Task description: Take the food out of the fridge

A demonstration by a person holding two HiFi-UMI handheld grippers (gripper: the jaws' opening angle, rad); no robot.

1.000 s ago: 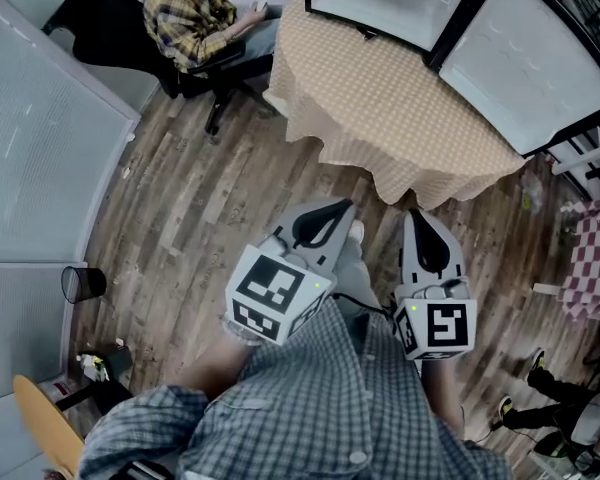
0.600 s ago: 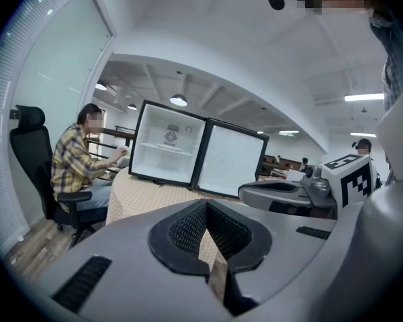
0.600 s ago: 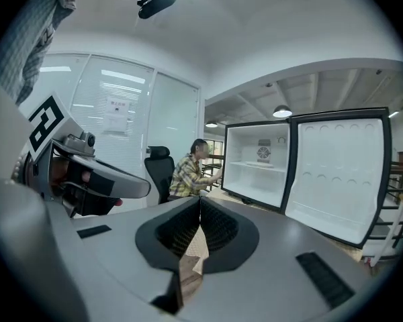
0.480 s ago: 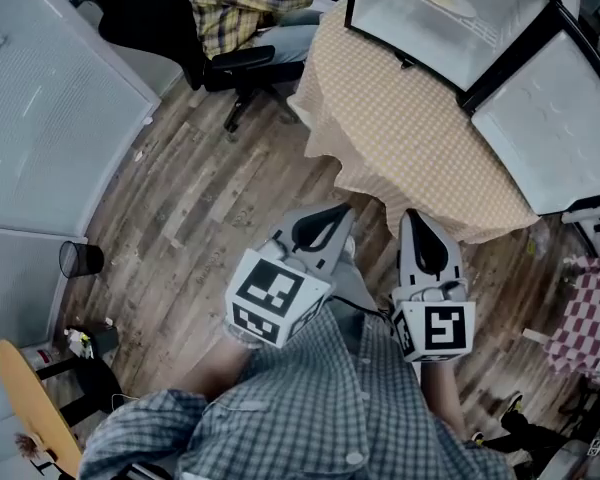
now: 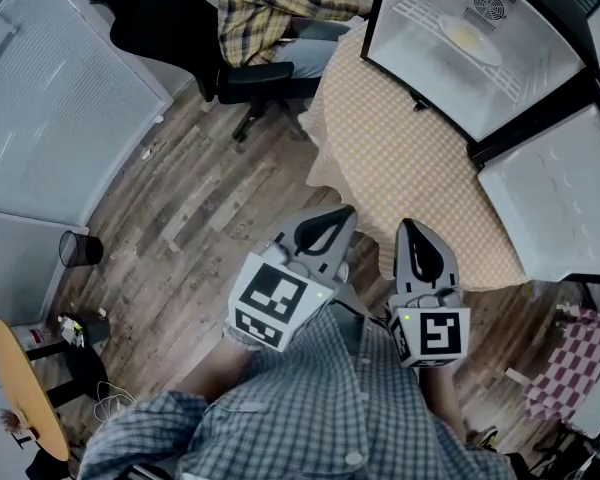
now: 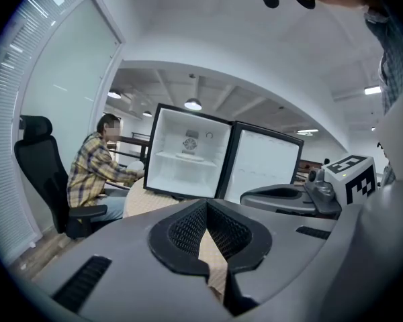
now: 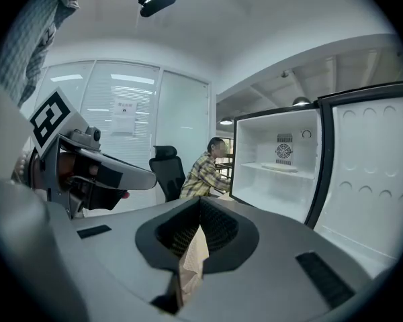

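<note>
Head view: left gripper (image 5: pixel 342 214) shut, empty; right gripper (image 5: pixel 410 228) just beside it, also shut, empty. Cloth-covered table (image 5: pixel 410 158) sits just ahead of both. Beyond, up-right of the claws, the open fridge (image 5: pixel 420 58) has food (image 5: pixel 467 38) on its shelf.

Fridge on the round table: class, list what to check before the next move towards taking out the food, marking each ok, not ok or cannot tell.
1. The fridge door stands open: ok.
2. The plate of food is in view inside: ok.
3. The left hand-held gripper is empty: ok. Jaws apart for a grasp: not ok, shut.
4. The right hand-held gripper is empty: ok. Jaws apart: not ok, shut.
5. Both grippers near the plate: not ok, the table lies between.
6. What the food is: cannot tell.
</note>
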